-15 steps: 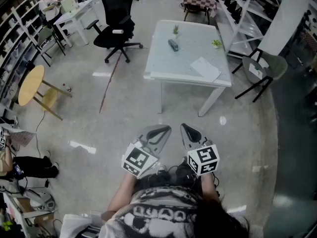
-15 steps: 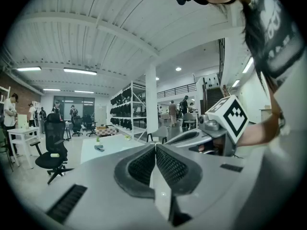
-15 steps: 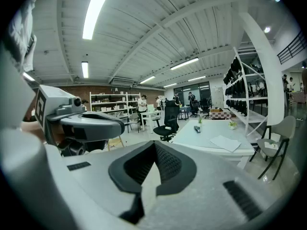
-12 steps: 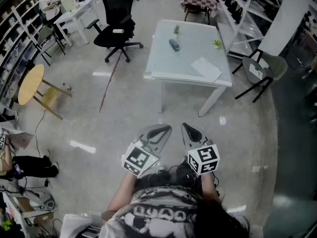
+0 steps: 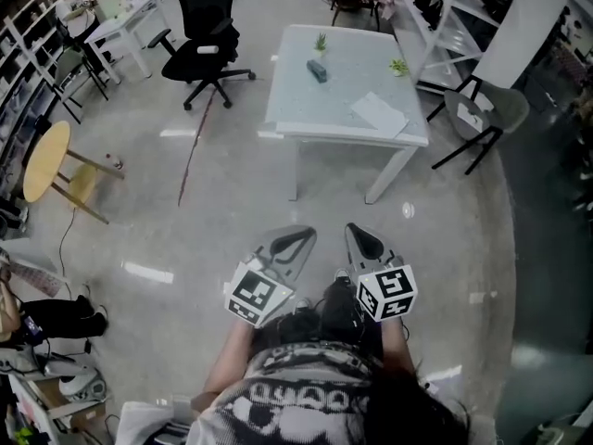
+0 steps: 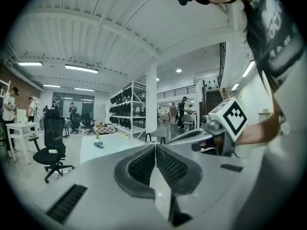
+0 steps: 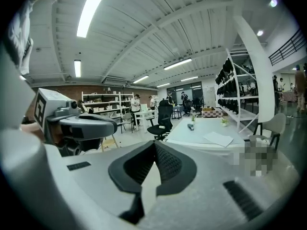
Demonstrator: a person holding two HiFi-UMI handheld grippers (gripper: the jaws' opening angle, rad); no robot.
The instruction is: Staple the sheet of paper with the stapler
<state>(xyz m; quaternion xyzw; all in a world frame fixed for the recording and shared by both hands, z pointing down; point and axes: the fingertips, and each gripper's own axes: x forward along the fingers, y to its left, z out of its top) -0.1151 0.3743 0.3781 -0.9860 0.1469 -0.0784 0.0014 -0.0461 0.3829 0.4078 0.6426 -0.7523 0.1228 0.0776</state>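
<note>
A white table (image 5: 306, 109) stands ahead across the floor. On it lie a dark stapler (image 5: 317, 70) toward the far left and a sheet of paper (image 5: 378, 114) near the right front corner. The same stapler (image 7: 191, 126) and paper (image 7: 217, 138) show in the right gripper view, and the stapler (image 6: 99, 145) is small in the left gripper view. My left gripper (image 5: 304, 233) and right gripper (image 5: 355, 230) are held close to my body, well short of the table. Both are shut with nothing between the jaws.
A black office chair (image 5: 206, 40) stands left of the table, a grey chair (image 5: 482, 114) to its right. A round wooden stool (image 5: 51, 165) is at the far left. Two small plants (image 5: 398, 65) sit on the table. Shelving lines the room's edges, and people stand in the distance.
The table has come a little nearer and shifted slightly left in the head view. Both grippers stay shut and side by side in front of me.
</note>
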